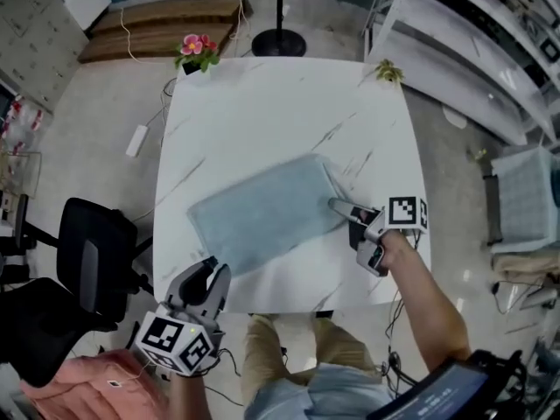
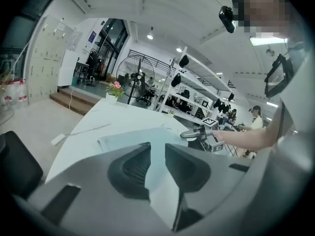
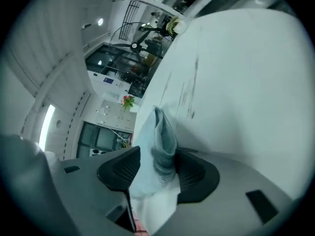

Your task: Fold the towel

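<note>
A light blue towel [image 1: 267,213] lies flat and slantwise on the white marble table [image 1: 262,112]. My left gripper [image 1: 215,275] is at the towel's near corner by the table's front edge. In the left gripper view its jaws [image 2: 157,162] stand close together with pale towel cloth [image 2: 142,139] running between them. My right gripper [image 1: 343,212] is at the towel's right corner and also shows in the left gripper view [image 2: 189,133]. In the right gripper view its jaws [image 3: 157,167] stand wide, with a bunched towel corner [image 3: 165,136] loose between the pads.
A pink flower pot [image 1: 197,52] and a small plant [image 1: 387,71] stand on the table's far corners. A black office chair [image 1: 87,261] is at the left, white shelving [image 1: 472,51] and a cushioned seat [image 1: 525,195] at the right. A fan base [image 1: 278,42] stands behind.
</note>
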The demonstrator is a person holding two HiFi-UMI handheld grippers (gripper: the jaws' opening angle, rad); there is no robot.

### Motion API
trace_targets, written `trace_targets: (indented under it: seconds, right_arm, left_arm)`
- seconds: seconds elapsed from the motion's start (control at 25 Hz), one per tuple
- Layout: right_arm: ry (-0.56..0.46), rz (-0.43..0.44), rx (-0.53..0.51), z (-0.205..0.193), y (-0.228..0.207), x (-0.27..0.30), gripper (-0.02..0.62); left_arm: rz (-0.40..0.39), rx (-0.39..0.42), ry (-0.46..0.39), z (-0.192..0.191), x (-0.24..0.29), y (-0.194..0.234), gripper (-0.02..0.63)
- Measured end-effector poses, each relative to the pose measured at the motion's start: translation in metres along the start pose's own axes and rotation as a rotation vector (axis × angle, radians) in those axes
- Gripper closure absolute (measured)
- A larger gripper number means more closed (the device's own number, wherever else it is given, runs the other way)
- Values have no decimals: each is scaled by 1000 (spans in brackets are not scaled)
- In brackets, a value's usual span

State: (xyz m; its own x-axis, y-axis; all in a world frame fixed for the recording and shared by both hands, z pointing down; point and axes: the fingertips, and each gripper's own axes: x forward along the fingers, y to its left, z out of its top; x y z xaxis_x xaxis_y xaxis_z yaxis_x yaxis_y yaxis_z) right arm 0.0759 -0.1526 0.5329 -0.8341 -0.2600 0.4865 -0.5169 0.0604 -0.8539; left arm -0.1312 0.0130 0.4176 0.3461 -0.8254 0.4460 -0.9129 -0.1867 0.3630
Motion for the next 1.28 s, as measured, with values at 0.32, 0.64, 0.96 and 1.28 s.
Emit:
trace_targets:
  seconds: [0.32,0.64,0.96,1.28]
  right_arm:
    - [-91,-112,-267,9,35,-5,523]
    - [-22,-173,-939,-5,144,9,525]
    - [99,-116,-1412,-84,225,50,526]
    - [293,-106,-1723,-159,215,107,526]
  left_arm:
    - [47,-39,-42,-1,-35,34,511]
    - [108,-46,-125,7,-77,28,511]
    - [187,-67,-193,2,-121,32,511]
    - [248,-117,-207,-19,-152,45,511]
